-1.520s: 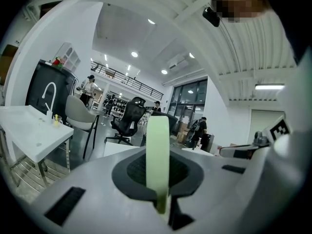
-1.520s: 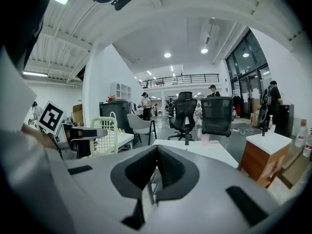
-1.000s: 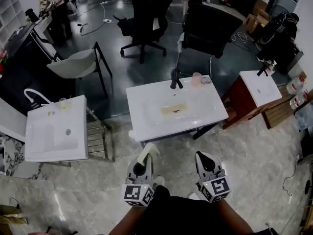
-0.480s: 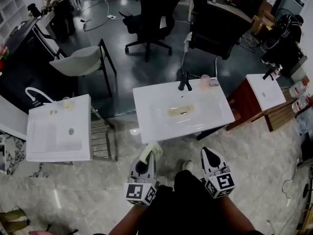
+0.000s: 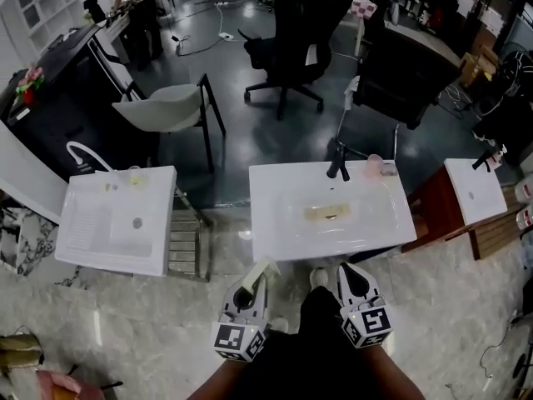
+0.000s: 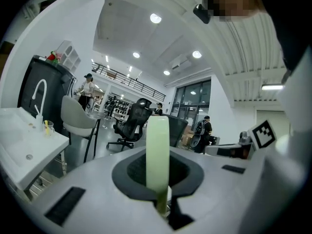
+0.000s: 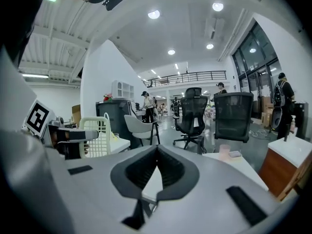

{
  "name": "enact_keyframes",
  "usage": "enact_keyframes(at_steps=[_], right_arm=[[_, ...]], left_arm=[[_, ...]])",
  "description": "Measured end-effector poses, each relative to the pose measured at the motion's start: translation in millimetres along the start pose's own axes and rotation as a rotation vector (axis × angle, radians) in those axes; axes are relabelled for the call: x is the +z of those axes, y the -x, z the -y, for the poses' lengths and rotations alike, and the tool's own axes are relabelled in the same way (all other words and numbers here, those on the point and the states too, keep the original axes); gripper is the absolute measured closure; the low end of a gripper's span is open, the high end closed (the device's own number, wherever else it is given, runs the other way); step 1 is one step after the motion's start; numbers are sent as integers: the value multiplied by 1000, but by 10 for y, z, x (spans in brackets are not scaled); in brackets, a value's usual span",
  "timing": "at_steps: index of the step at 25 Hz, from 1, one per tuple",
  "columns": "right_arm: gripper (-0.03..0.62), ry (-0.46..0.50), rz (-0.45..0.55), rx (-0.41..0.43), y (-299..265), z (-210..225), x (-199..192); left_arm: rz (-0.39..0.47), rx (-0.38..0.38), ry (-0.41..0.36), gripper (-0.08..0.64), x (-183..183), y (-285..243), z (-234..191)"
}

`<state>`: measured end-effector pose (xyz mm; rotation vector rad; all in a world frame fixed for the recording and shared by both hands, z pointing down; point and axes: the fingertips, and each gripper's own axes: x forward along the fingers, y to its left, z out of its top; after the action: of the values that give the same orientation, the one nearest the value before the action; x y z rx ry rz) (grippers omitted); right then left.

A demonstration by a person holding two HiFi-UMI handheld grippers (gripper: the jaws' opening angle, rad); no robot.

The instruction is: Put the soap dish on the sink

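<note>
A pale green soap dish (image 5: 257,274) stands on edge between the jaws of my left gripper (image 5: 250,285), which is shut on it. In the left gripper view the soap dish (image 6: 157,145) rises as a thin upright slab from the left gripper (image 6: 159,182). My right gripper (image 5: 351,275) is beside it, shut and empty, as the right gripper (image 7: 157,152) shows in its own view. Both point at the front edge of the white centre sink (image 5: 275,236), a short way from it. That sink has a black tap (image 5: 337,162) and a yellowish patch (image 5: 331,213) in its basin.
A pink cup (image 5: 374,166) stands at the centre sink's back right. A second white sink (image 5: 83,240) stands to the left, and a small one on a wooden cabinet (image 5: 472,192) to the right. A grey chair (image 5: 171,107) and black office chairs (image 5: 300,40) stand behind.
Both grippers have come closer to the centre sink's front edge, and the whole view has shifted with them. The left gripper still holds the soap dish.
</note>
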<state>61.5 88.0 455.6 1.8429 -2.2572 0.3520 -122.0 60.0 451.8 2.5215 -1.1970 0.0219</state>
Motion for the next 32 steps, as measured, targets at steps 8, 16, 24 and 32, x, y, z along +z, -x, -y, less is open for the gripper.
enact_keyframes(at_steps=[8,16,24,32], right_arm=[[594,-19,12,69,-477,602,99],[594,-29,-3,124,-1059,1397,226],[594,-42,-22,180,-1487,2022,314],[594,-52,-40,277,-1838,2259,393]], left_arm=[[-21,80,11,540,29,-638,48],[-64,140,40,540,38,-1540,51],[-94,171,173,540,-7,-2235,66],[-144,238,171,540,-60,-2628,18]])
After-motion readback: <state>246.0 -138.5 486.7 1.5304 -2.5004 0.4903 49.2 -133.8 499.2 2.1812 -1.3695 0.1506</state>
